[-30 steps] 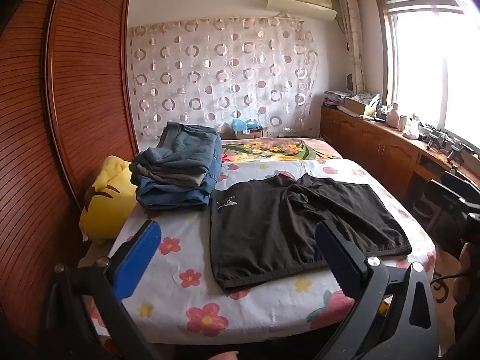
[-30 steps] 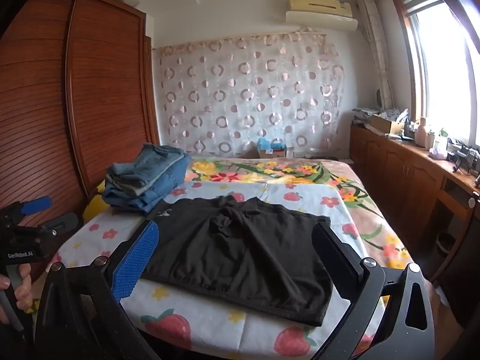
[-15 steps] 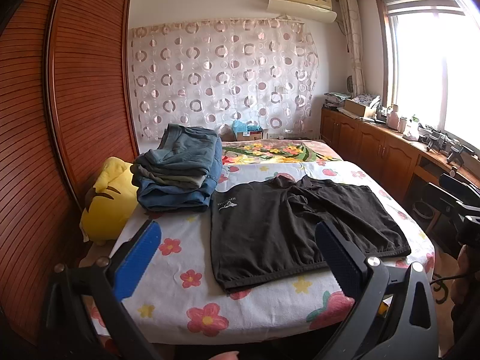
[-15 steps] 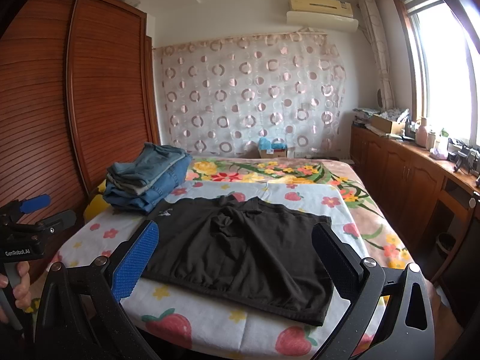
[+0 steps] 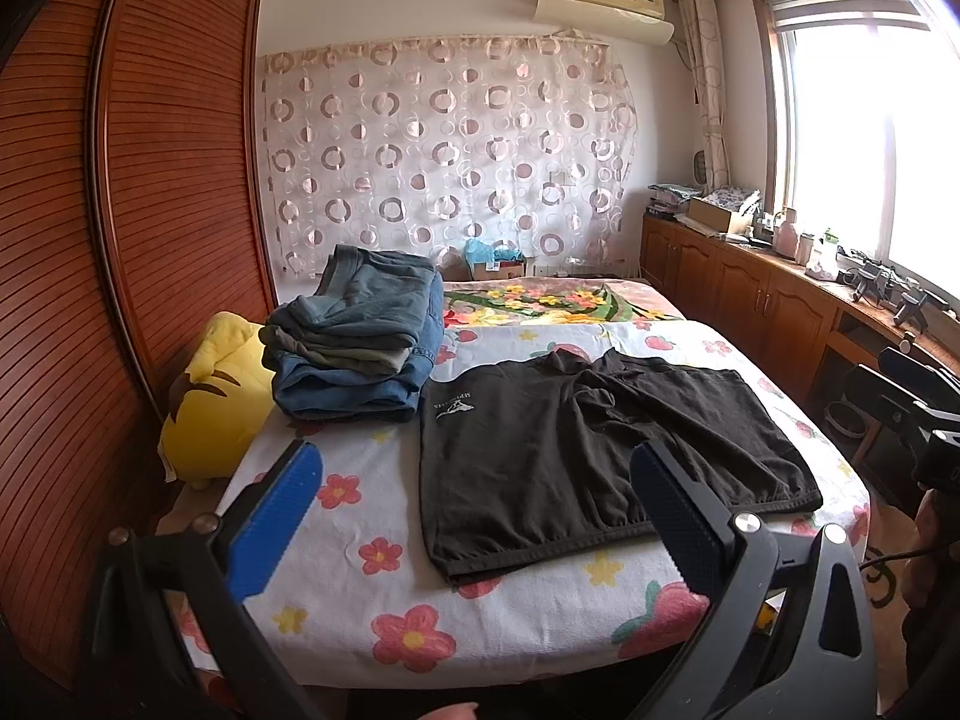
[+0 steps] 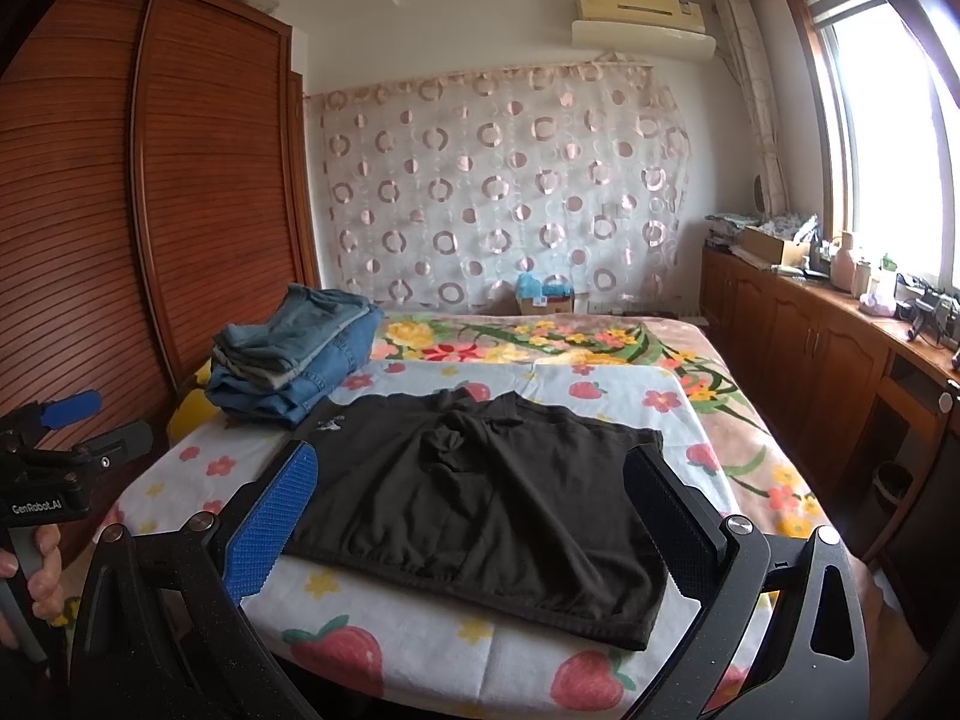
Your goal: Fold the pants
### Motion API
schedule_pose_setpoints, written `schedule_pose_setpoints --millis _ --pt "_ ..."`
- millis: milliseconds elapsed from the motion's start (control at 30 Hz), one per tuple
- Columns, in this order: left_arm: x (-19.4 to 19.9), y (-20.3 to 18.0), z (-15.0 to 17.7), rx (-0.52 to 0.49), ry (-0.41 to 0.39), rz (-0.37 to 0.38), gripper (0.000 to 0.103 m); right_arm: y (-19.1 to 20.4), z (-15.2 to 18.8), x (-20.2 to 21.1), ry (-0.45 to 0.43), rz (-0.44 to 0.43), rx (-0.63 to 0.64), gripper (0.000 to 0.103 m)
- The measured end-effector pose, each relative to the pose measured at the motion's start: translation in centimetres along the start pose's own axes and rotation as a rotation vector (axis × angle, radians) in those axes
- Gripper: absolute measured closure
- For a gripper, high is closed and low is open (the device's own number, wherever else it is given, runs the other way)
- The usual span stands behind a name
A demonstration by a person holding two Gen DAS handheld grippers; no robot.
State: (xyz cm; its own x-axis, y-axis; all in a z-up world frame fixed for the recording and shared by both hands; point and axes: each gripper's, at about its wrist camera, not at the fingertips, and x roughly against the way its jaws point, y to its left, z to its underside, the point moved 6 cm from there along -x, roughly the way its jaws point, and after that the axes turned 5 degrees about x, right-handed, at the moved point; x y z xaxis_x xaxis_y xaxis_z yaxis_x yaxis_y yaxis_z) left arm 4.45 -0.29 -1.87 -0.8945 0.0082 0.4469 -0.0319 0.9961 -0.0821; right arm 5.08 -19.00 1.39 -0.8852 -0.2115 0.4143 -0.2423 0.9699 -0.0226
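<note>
Nothing on the bed has shifted since the earlier frames, and both grippers hang where they were, short of its near edge. Nearest the lens, the left gripper (image 5: 474, 516) has its jaws spread wide and holds nothing; the right gripper (image 6: 471, 516) is spread just as wide, also holding nothing. In the right wrist view the left gripper also shows at the far left, held in a hand (image 6: 36, 570).

Beyond the fingers lies the bed (image 5: 360, 588), covered in a flowered sheet. Black pants (image 5: 576, 450) lie spread flat on it, waistband toward the near edge, touched by neither gripper; they lie the same way in the right view (image 6: 498, 516). Just past them on the left sits a stack of folded jeans (image 5: 360, 348), with a yellow plush toy (image 5: 216, 402) beside it against the wooden wardrobe (image 5: 120, 240). Farthest back hangs a curtain (image 5: 444, 156) patterned with circles.
</note>
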Motion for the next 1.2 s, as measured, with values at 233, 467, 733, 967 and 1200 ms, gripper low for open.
schedule_pose_setpoints --millis 233,467,733,967,1200 --pt "-0.03 0.02 0.01 0.001 0.0 0.001 0.0 0.02 0.05 -0.05 0.001 -0.001 -0.001 0.0" --pt "0.12 0.01 -0.03 0.001 0.001 0.005 0.0 0.3 0.23 -0.16 0.0 0.0 -0.001 0.0" --pt "0.02 -0.05 0.04 0.0 0.001 0.001 0.0 0.29 0.24 -0.2 0.002 0.0 0.001 0.0" --pt "0.11 -0.1 0.01 0.0 0.001 0.001 0.0 0.23 0.19 -0.18 0.002 0.001 0.002 0.0" --pt "0.05 -0.06 0.02 0.0 0.001 0.002 0.0 0.24 0.16 -0.24 0.002 0.002 0.003 0.0"
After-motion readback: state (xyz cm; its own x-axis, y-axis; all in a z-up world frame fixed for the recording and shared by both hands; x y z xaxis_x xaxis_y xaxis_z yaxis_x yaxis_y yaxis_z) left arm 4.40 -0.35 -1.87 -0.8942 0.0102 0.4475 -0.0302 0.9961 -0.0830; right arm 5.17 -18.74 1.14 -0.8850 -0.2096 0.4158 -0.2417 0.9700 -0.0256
